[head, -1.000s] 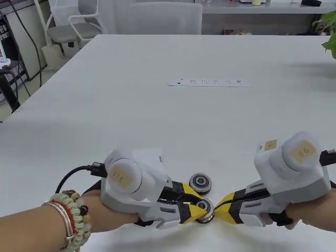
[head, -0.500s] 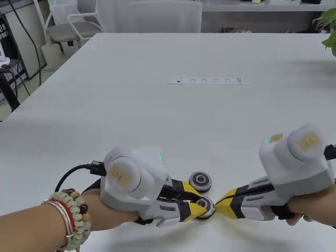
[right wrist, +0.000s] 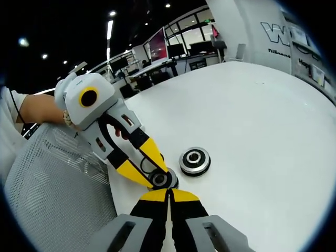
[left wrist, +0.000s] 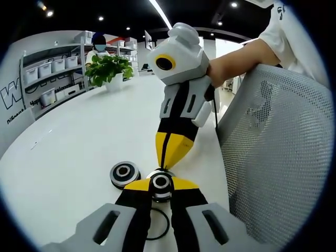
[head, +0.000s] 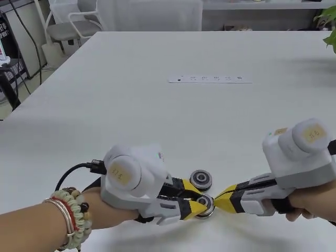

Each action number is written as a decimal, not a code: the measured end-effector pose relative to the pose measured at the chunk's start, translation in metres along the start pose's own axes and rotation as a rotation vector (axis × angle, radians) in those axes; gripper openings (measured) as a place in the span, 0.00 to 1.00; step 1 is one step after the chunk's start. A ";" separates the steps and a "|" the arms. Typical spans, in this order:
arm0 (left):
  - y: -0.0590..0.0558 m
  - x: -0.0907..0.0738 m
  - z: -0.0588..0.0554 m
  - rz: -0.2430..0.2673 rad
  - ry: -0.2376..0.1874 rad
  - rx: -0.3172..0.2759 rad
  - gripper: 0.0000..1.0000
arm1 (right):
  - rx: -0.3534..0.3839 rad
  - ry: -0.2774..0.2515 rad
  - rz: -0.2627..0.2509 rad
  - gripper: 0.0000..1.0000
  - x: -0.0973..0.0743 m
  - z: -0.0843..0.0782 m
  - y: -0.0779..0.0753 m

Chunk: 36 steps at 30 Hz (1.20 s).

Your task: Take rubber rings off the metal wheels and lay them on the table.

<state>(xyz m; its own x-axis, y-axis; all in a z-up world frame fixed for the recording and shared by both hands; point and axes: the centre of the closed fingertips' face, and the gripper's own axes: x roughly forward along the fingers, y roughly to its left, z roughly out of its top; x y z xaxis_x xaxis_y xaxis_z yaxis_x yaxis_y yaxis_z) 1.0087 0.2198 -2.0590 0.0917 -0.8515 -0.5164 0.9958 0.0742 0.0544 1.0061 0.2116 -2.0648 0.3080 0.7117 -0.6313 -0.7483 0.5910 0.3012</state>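
- Left hand-held gripper (head: 198, 201): jaws clamped around a small metal wheel with a black rubber rim (left wrist: 161, 183), low over the white bench (head: 157, 115).
- A loose thin black rubber ring (left wrist: 168, 223) lies on the bench under those jaws.
- A second, matching wheel (head: 201, 179) lies flat just beside.
- Right hand-held gripper (right wrist: 169, 192): jaws pressed together, tips at the held wheel's rim.

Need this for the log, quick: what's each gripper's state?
Left gripper: shut on the metal wheel.
Right gripper: shut, tips at that wheel's rim; any grip on rubber unclear.
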 end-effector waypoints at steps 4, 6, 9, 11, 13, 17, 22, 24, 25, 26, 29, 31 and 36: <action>0.000 0.000 0.000 0.000 0.001 0.002 0.08 | -0.024 0.004 -0.006 0.00 0.000 0.001 0.002; 0.000 0.000 0.000 0.000 0.000 0.002 0.08 | -0.033 0.004 -0.007 0.00 0.000 0.002 0.002; 0.000 0.000 0.000 0.001 0.001 0.002 0.08 | -0.034 0.004 -0.008 0.00 0.001 0.002 0.003; 0.000 0.000 0.000 0.001 0.001 0.002 0.08 | -0.035 0.003 -0.008 0.00 0.001 0.003 0.003; 0.000 0.000 0.000 0.001 0.001 0.003 0.08 | -0.042 0.004 -0.008 0.00 0.001 0.003 0.004; 0.000 -0.001 0.000 0.002 0.000 0.003 0.08 | -0.054 0.005 -0.010 0.00 0.002 0.004 0.005; 0.000 -0.001 0.000 0.002 0.000 0.002 0.08 | -0.059 0.005 -0.009 0.00 0.002 0.004 0.005; 0.000 -0.001 0.000 0.002 0.000 0.002 0.08 | -0.063 0.003 -0.008 0.00 0.002 0.004 0.006; 0.000 -0.001 0.000 0.002 -0.001 0.003 0.08 | -0.065 0.001 -0.007 0.00 0.002 0.005 0.006; 0.000 -0.001 0.000 0.002 -0.001 0.002 0.08 | -0.064 -0.001 -0.005 0.00 0.002 0.005 0.006; 0.000 -0.001 0.000 0.002 0.000 0.002 0.08 | -0.063 -0.005 -0.001 0.00 0.002 0.005 0.007; 0.000 0.000 0.000 0.002 -0.001 0.002 0.08 | -0.067 -0.007 0.002 0.00 0.002 0.006 0.008; 0.000 0.000 0.000 0.003 -0.001 0.002 0.08 | -0.070 -0.028 0.023 0.00 0.003 0.010 0.012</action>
<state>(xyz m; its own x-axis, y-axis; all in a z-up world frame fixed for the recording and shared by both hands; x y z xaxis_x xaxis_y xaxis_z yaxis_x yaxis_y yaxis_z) 1.0086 0.2199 -2.0588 0.0943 -0.8516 -0.5156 0.9955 0.0755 0.0574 1.0035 0.2246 -2.0558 0.3054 0.7359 -0.6043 -0.7946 0.5467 0.2641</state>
